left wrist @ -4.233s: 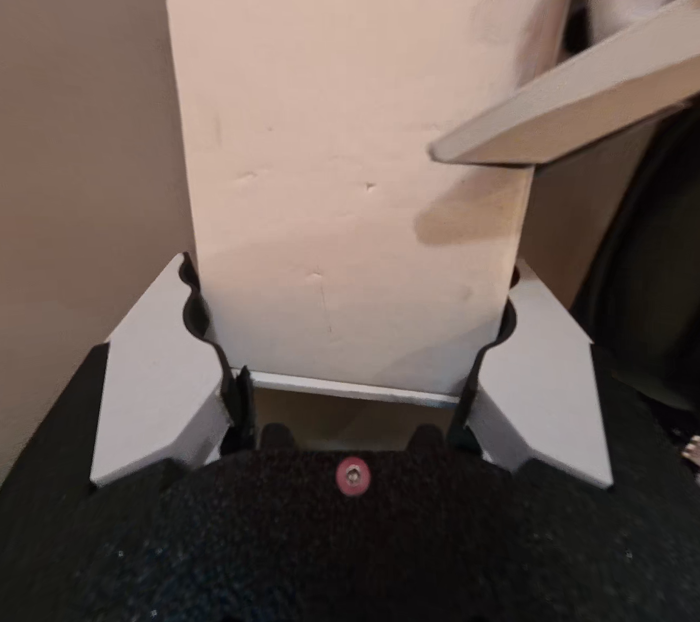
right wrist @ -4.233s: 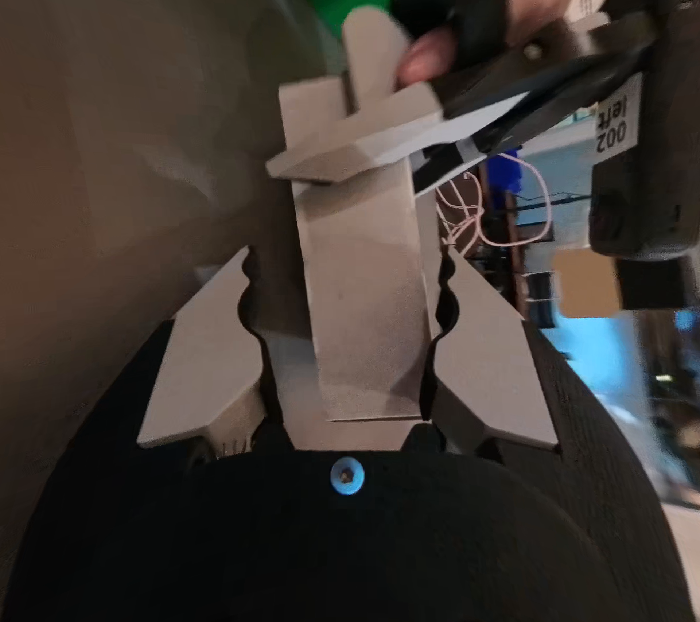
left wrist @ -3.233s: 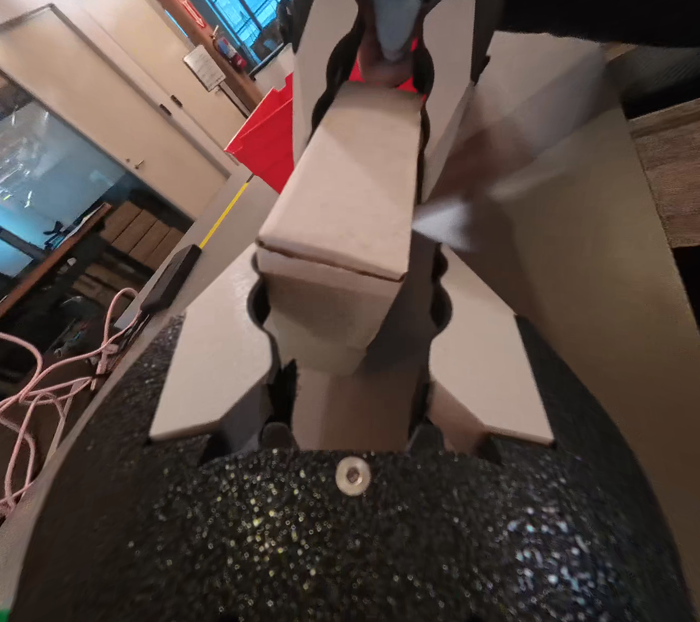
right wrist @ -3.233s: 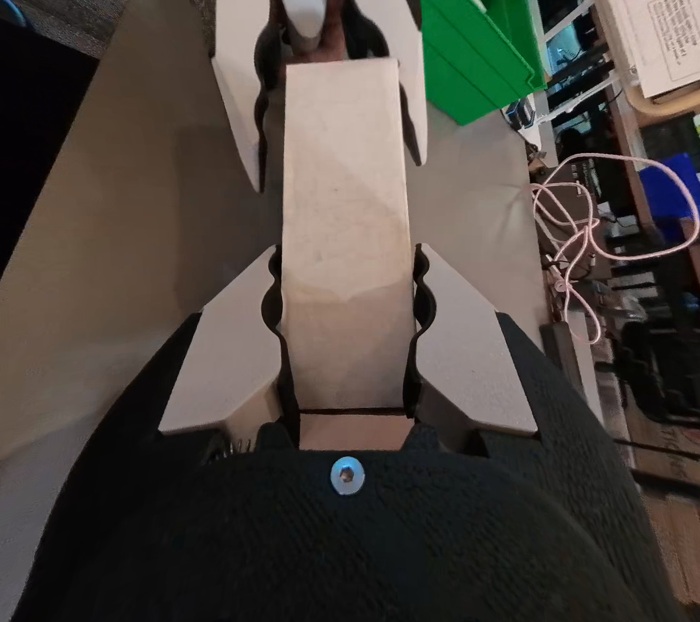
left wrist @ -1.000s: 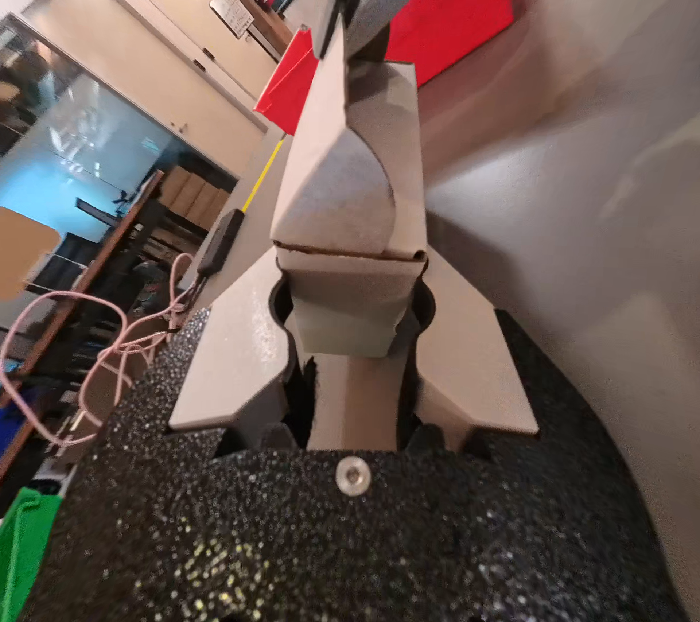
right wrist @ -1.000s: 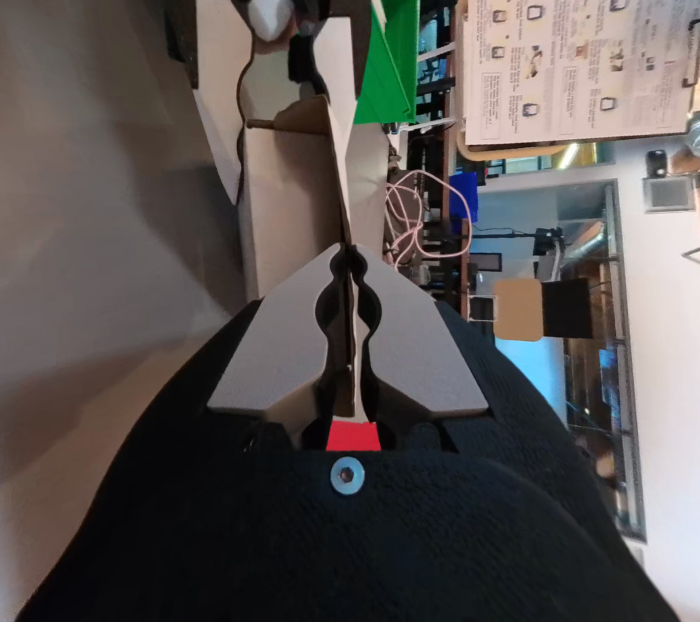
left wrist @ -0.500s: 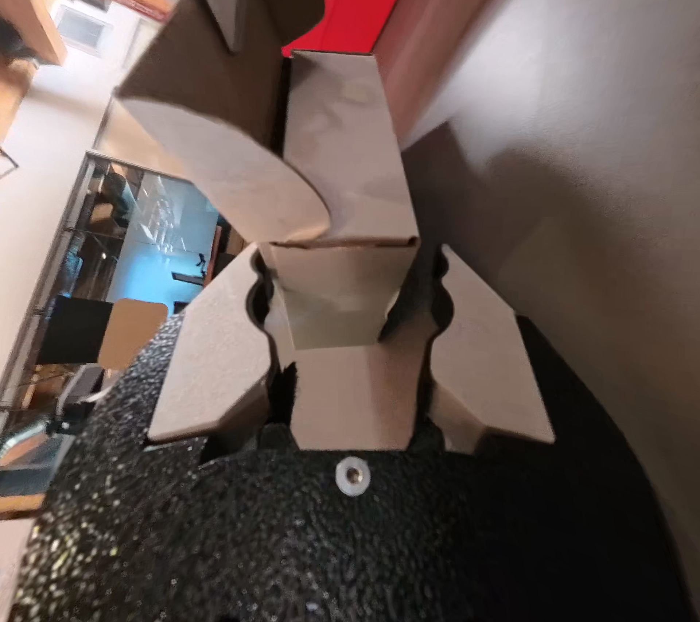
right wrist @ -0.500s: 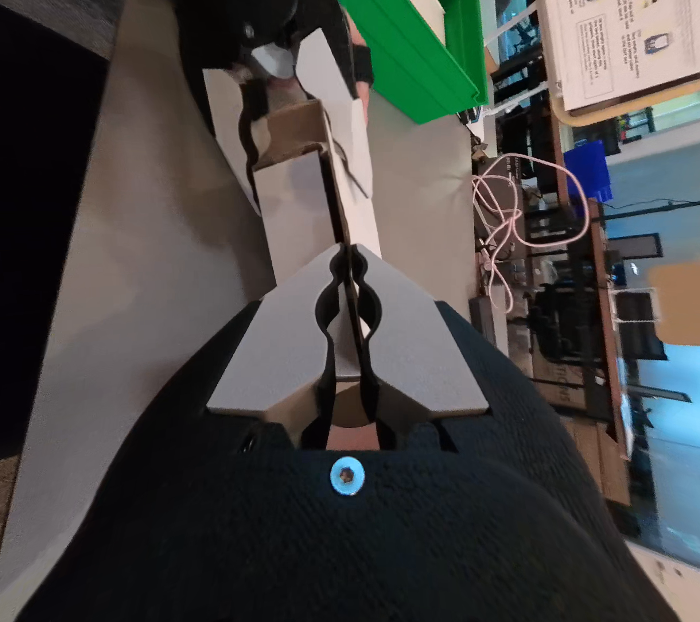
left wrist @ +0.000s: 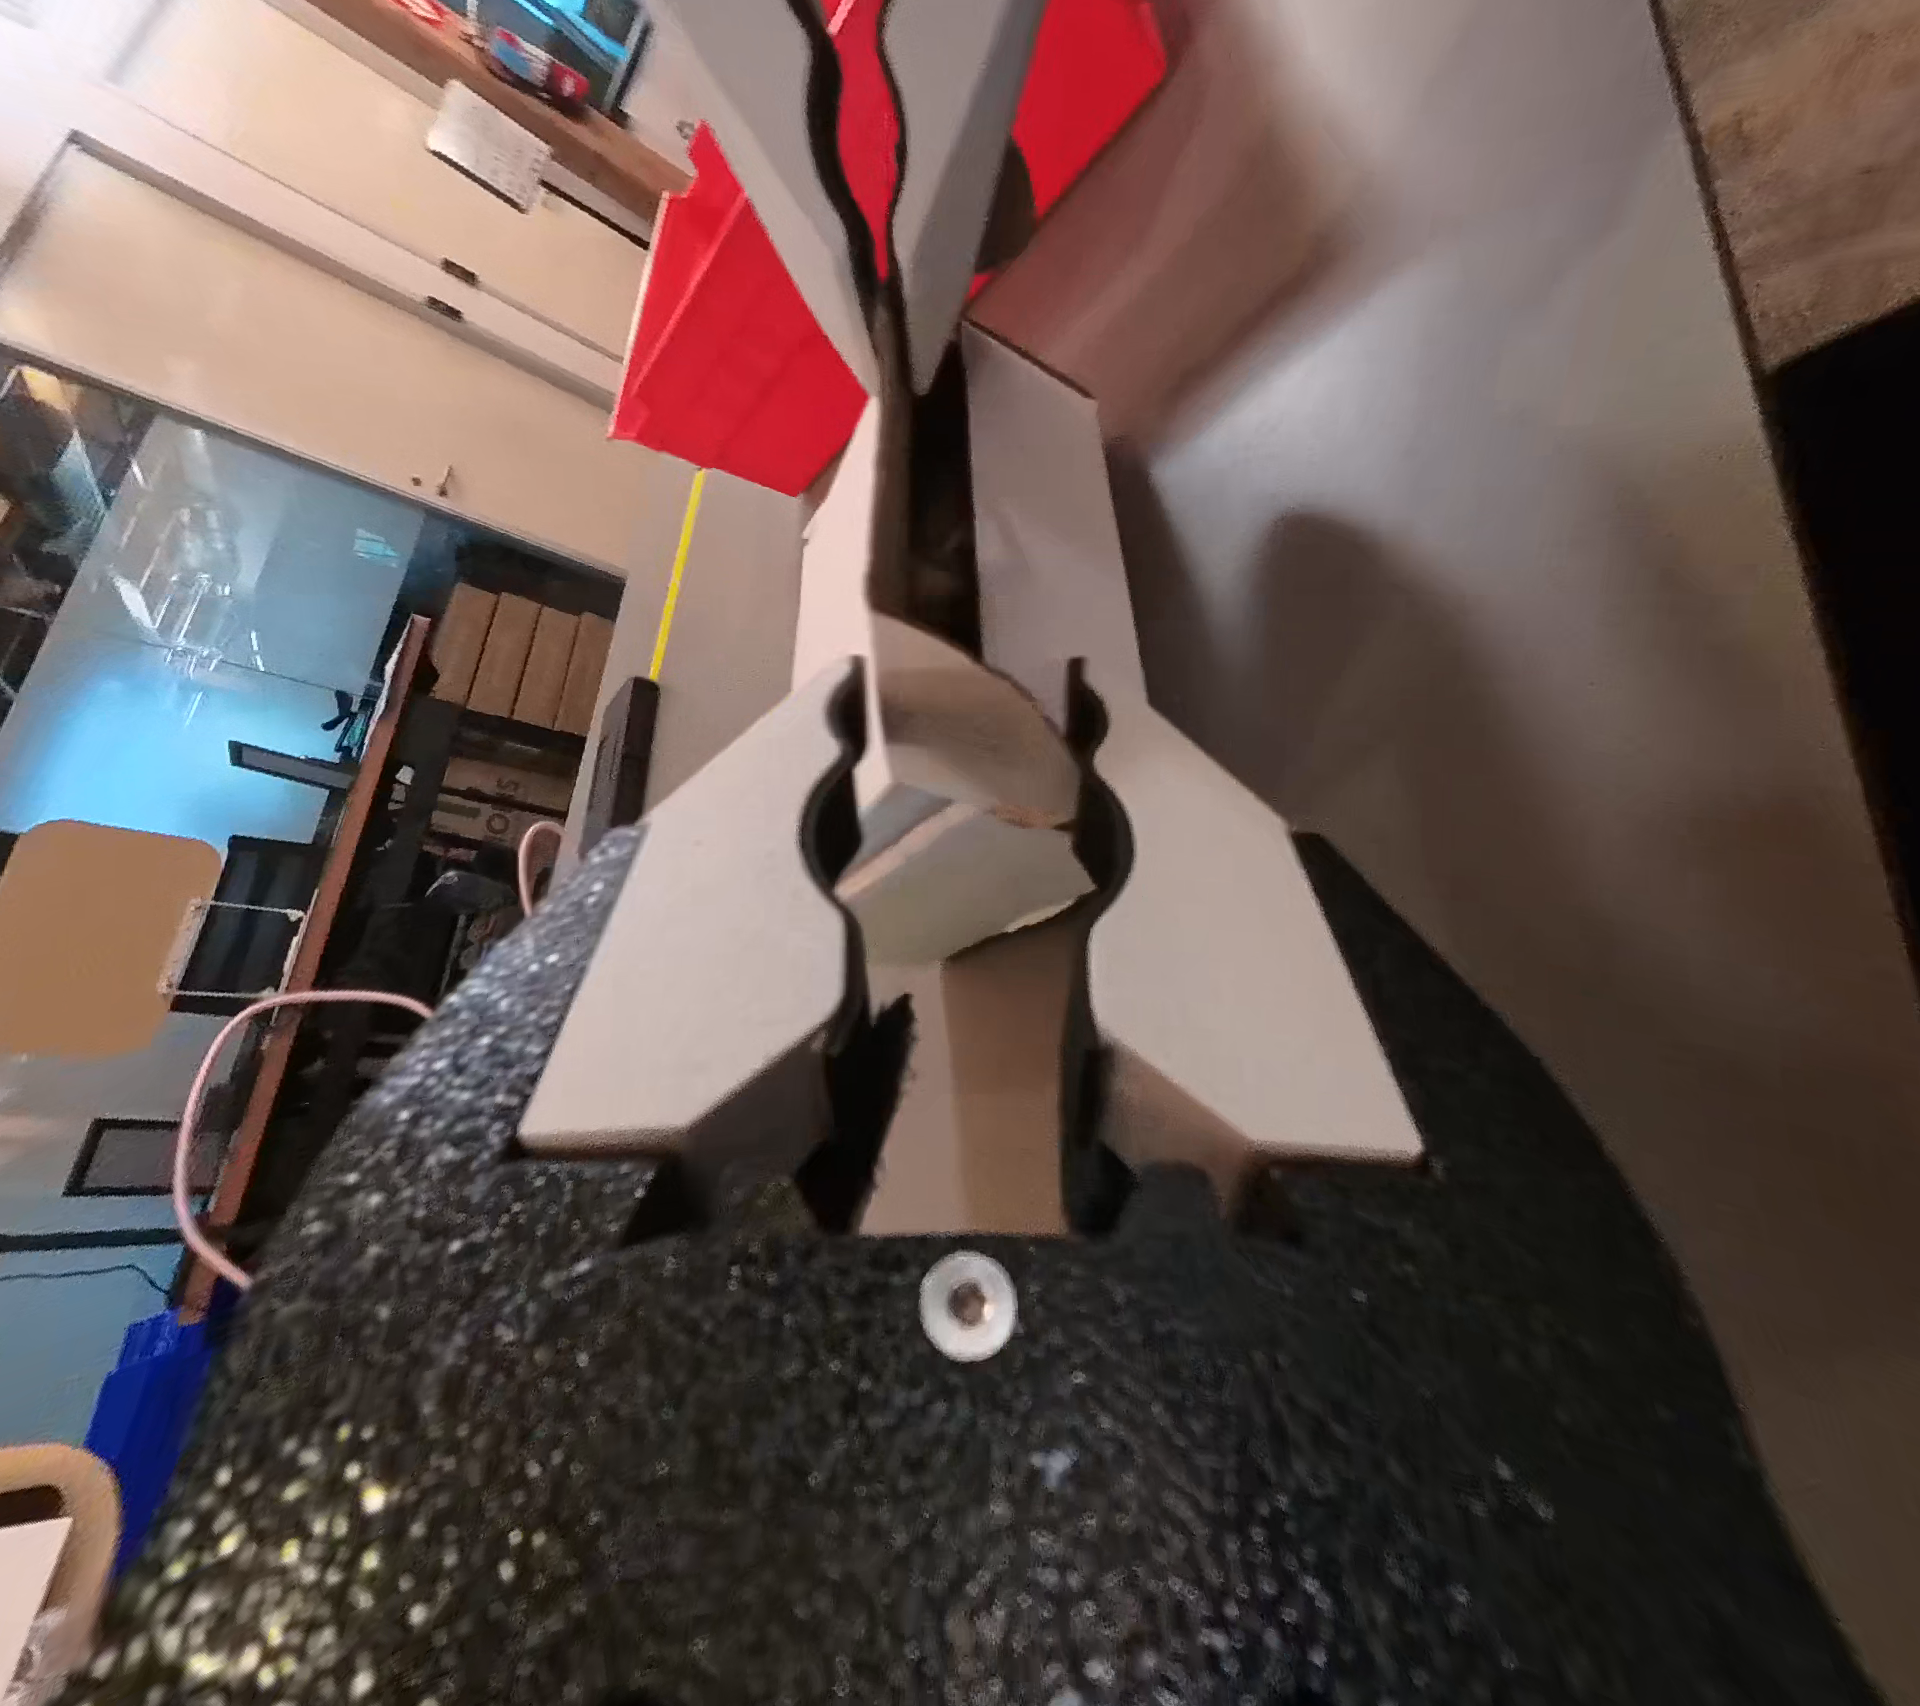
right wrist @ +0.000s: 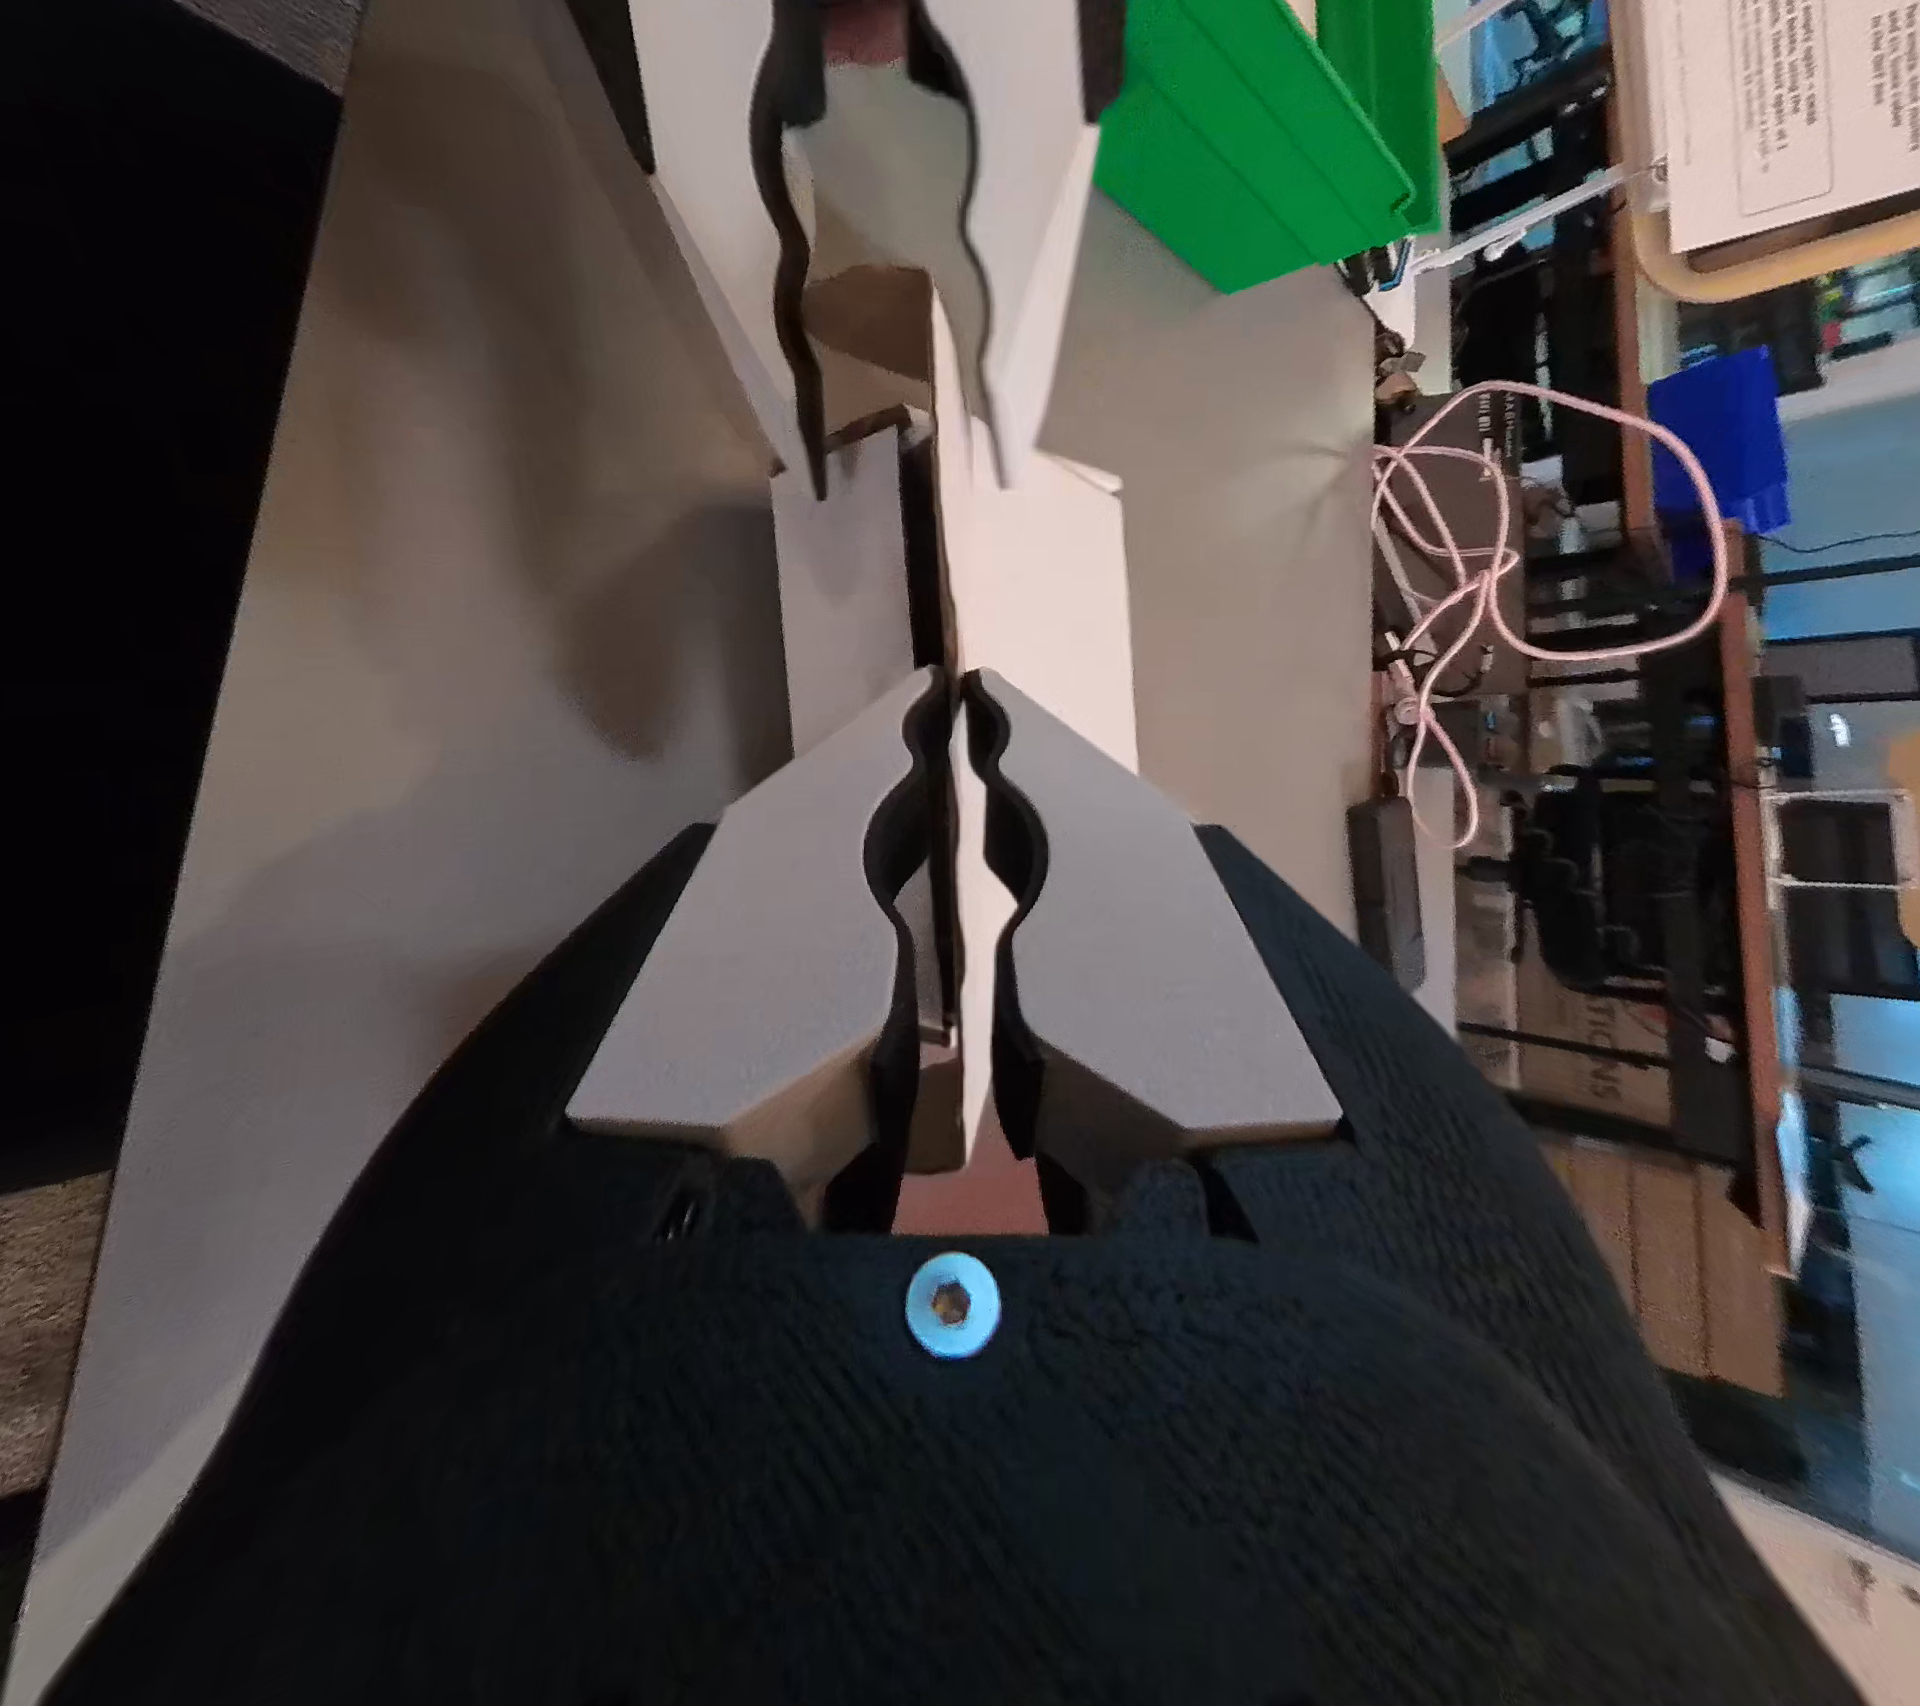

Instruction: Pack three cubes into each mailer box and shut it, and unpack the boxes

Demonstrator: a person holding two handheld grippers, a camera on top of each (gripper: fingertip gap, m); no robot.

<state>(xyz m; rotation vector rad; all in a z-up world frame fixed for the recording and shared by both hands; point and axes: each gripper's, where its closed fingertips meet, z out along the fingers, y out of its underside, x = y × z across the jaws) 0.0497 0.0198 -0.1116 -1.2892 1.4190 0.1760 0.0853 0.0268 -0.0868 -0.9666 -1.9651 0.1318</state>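
The white mailer box point(left wrist: 1039, 534) hangs between both tools, its near end squeezed by the left gripper point(left wrist: 961, 700) at 6 o'clock, its lid point(right wrist: 1023, 586) pinched by the right gripper point(right wrist: 956, 680).

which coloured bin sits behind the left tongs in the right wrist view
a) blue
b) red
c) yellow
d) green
d: in the right wrist view a green bin stands on the table just past the left tongs, which grip the far end of the cardboard box; the red bin shows only in the left wrist view.
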